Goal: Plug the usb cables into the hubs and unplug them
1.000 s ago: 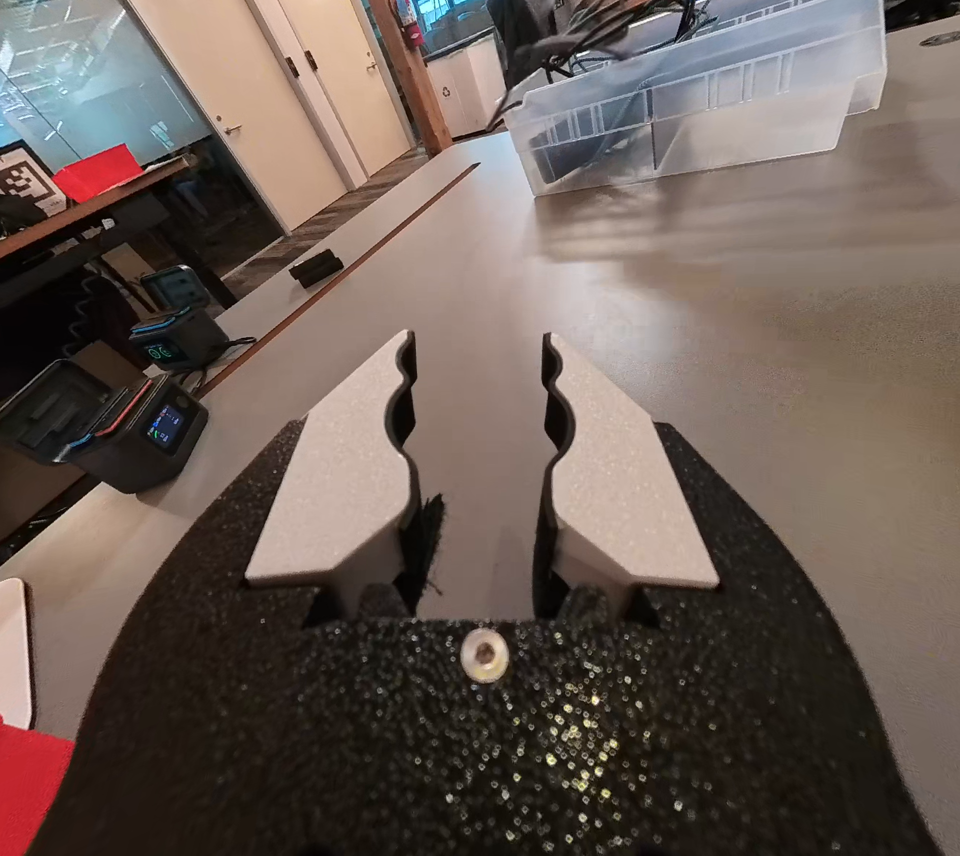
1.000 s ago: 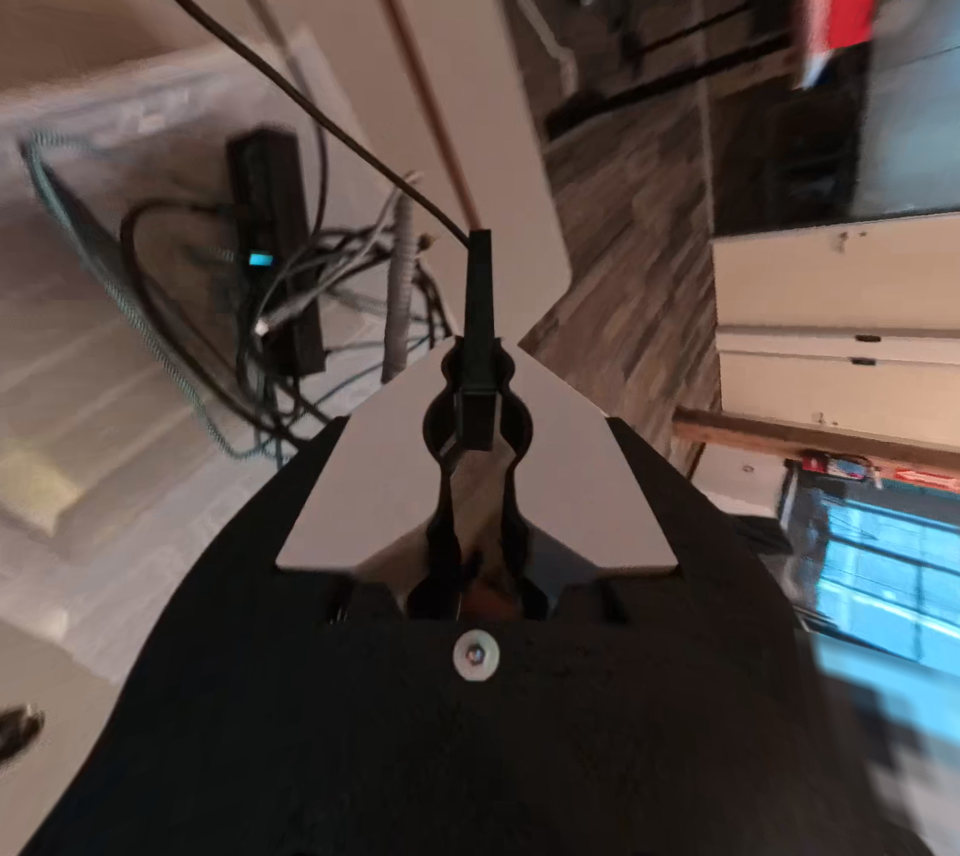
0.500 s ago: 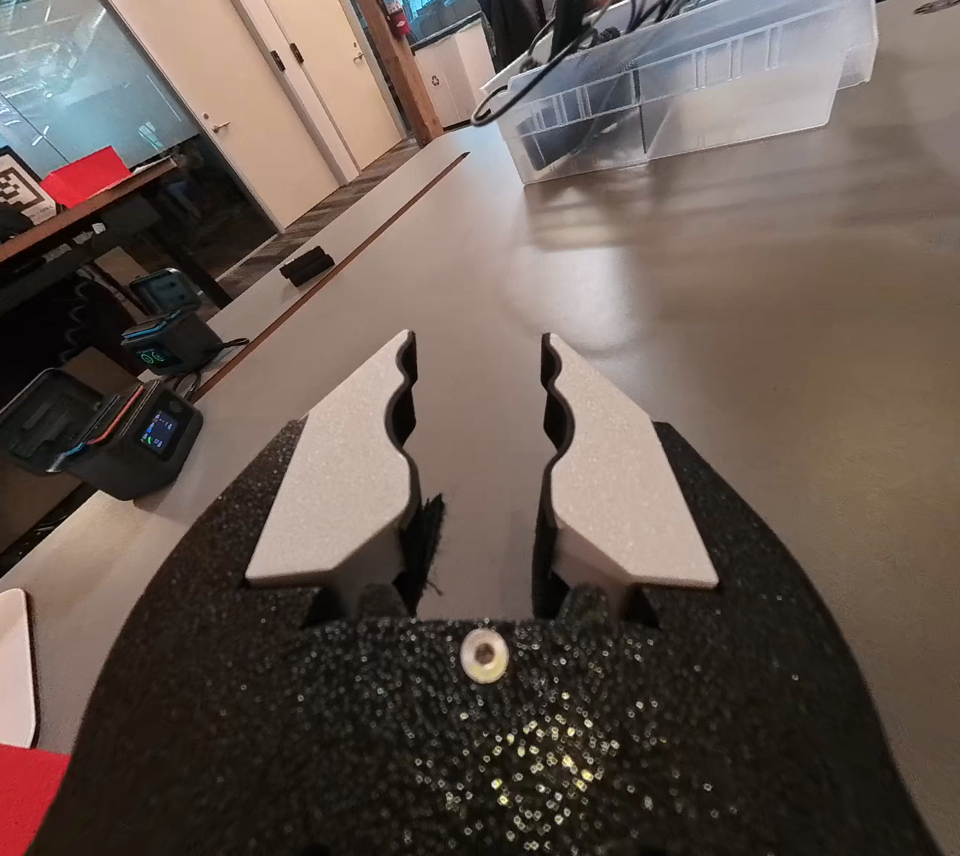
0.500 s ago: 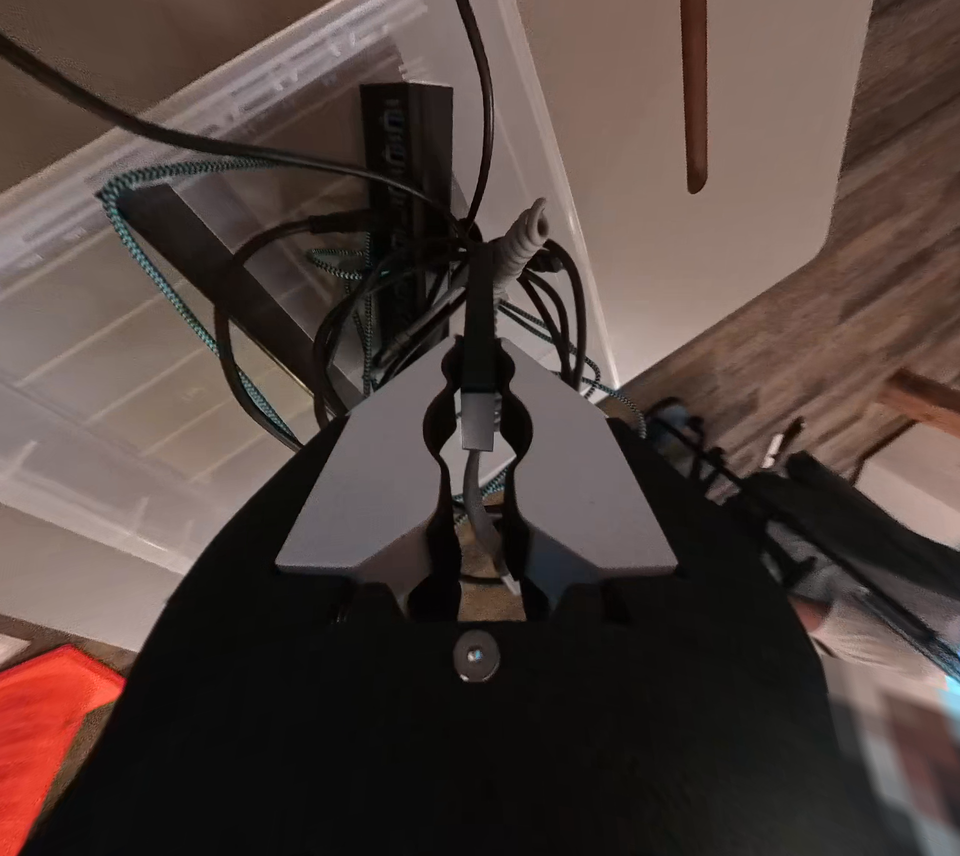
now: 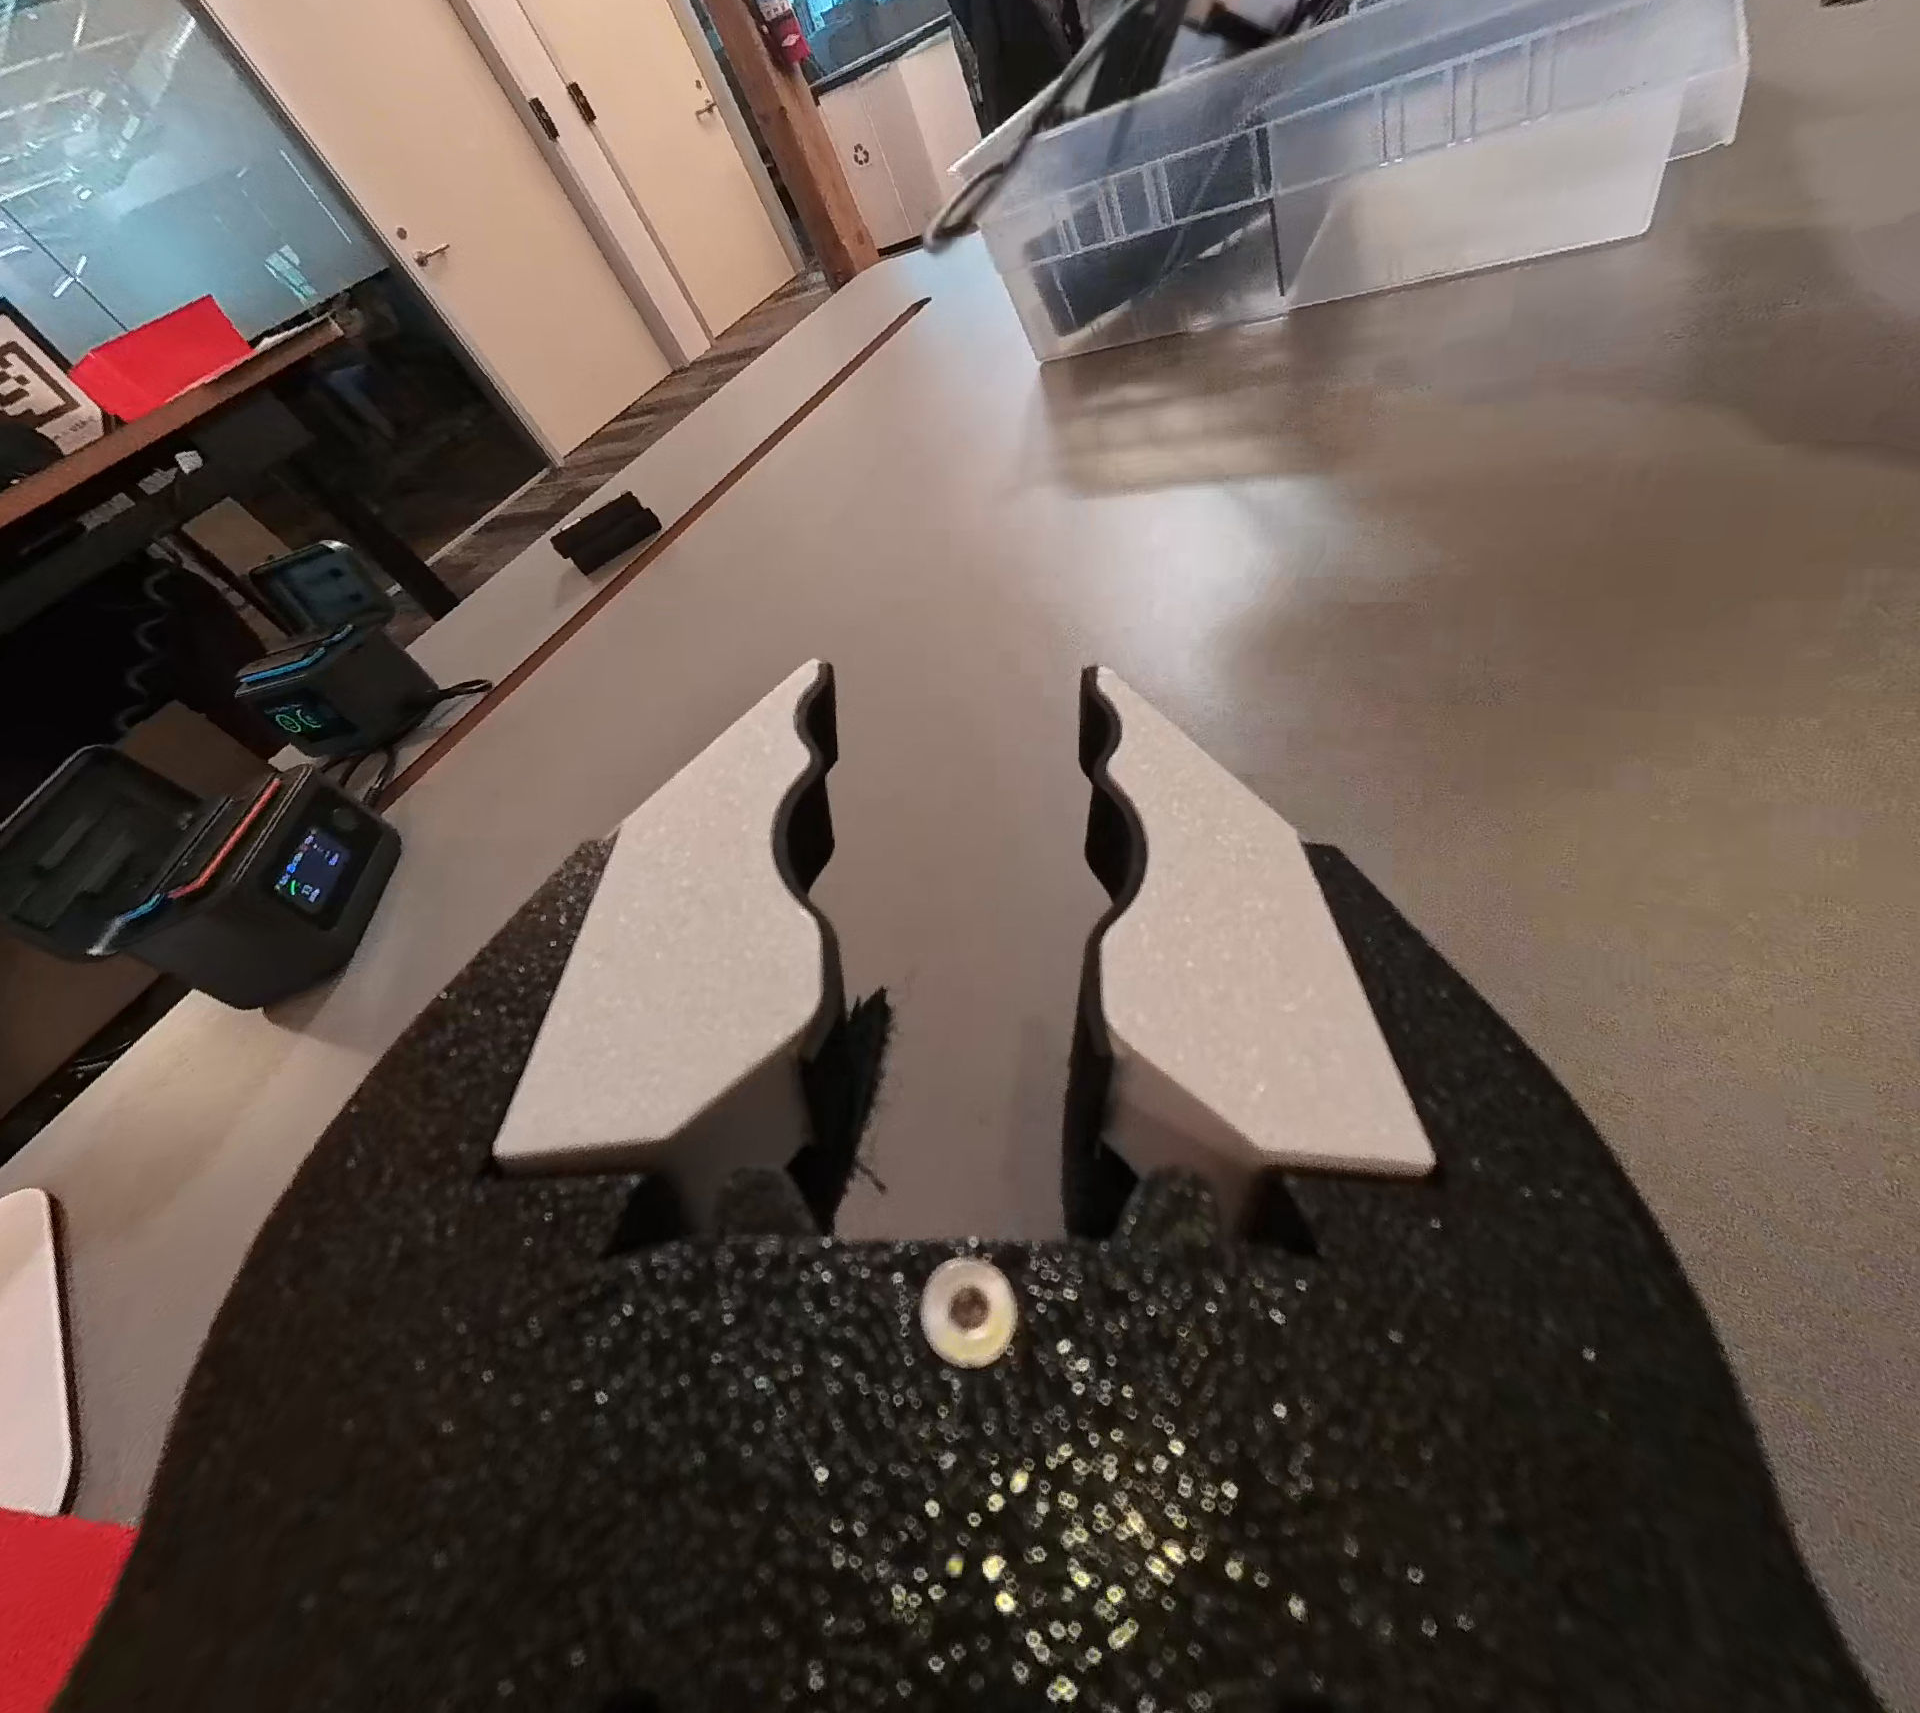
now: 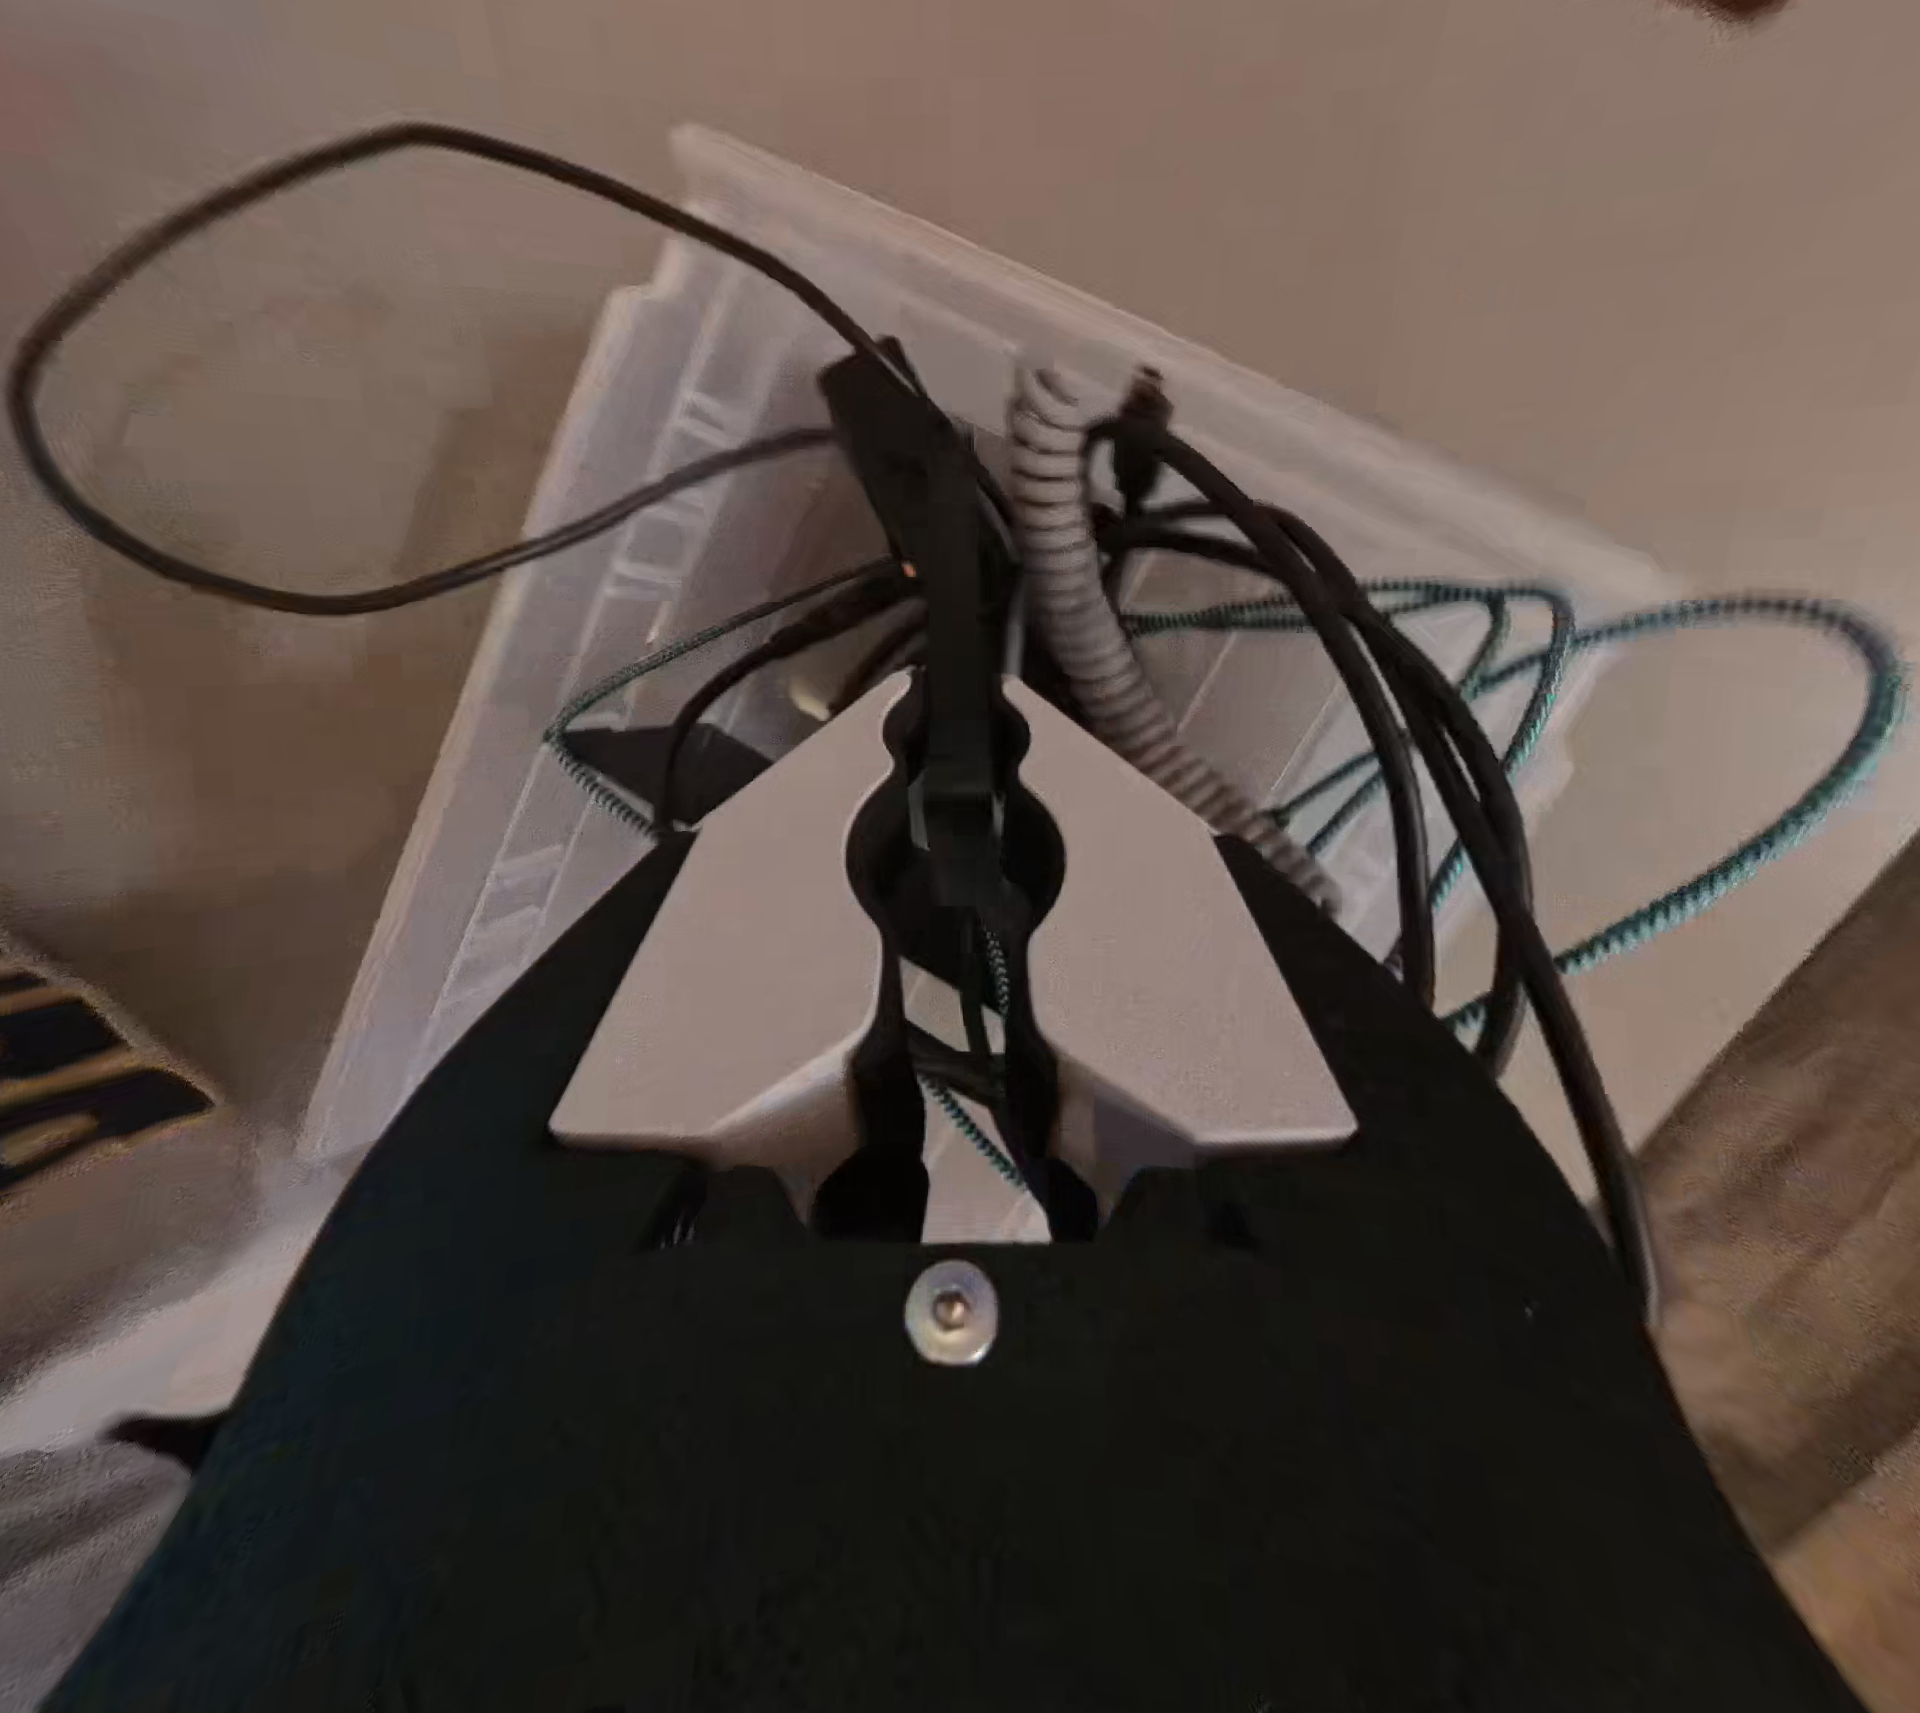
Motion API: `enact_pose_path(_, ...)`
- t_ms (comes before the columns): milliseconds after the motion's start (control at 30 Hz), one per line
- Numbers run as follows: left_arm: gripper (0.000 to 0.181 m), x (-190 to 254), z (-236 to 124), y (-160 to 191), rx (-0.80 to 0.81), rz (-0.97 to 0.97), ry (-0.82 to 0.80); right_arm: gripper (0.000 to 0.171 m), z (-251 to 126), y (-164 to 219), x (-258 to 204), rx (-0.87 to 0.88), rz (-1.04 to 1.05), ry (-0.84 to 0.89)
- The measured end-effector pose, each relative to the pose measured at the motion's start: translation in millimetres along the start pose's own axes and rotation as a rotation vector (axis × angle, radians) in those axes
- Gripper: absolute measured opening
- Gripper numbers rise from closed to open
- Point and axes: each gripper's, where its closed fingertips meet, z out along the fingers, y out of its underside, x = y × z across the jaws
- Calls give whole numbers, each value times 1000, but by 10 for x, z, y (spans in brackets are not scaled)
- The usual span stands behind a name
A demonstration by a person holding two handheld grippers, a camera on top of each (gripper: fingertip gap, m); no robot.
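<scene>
Right gripper point(image 6: 961, 707): clenched on the black plastic plug of a thin black USB cable point(image 6: 940, 624), jaws closed around the plug body, above the clear plastic bin point(image 6: 582, 624).
Change: a second earlier the same plug was held higher, with the long black hub lying clear in the bin below; now the view sat closer to the tangle, and the cable's slack had swung into a wide loop point(image 6: 208, 375) over the bin's left edge.
Cables in the bin: a grey coiled cord point(image 6: 1070, 583), a teal braided cable point(image 6: 1766, 624) and several black leads point(image 6: 1382, 624), heaped together.
Hub: hidden in the blur; no port could be made out.
Left gripper point(image 5: 956, 697): released, jaws apart and empty, low over the grey desk point(image 5: 1455, 728), well apart from the bin point(image 5: 1455, 136) near the desk's far edge.
Meaning: the plug was probably travelling towards the hub; plugging had not yet happened.
</scene>
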Motion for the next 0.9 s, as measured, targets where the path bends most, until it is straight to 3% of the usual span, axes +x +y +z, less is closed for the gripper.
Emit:
enact_pose_path(167, 45, 2, 2, 3, -1, 0, 1, 26, 61, 61, 303, 0, 147, 136)
enact_pose_path(333, 59, -79, -4, -1, -1, 0, -54, 98, -266, 181, 515, -205, -74, 586)
enact_pose_path(400, 66, -117, -9, -7, 2, 0, -78, 109, -504, 57, 465, -121, -166, 736)
enact_pose_path(533, 73, -128, 0, 0, -2, -1, -88, 109, -972, -142, 35, 290, -241, 844)
enact_pose_path(700, 87, -130, -2, -35, -19, 79, -134, 102, -1328, 341, -280, 669, -139, 876)
enact_pose_path(800, 92, 84, 84, -44, -61, 223, -136, 97, -1225, 784, -200, 732, 7, 796)
enact_pose_path(900, 112, 316, 169, -96, -123, 320, -122, 98, -1038, 1251, 38, 617, 101, 800)
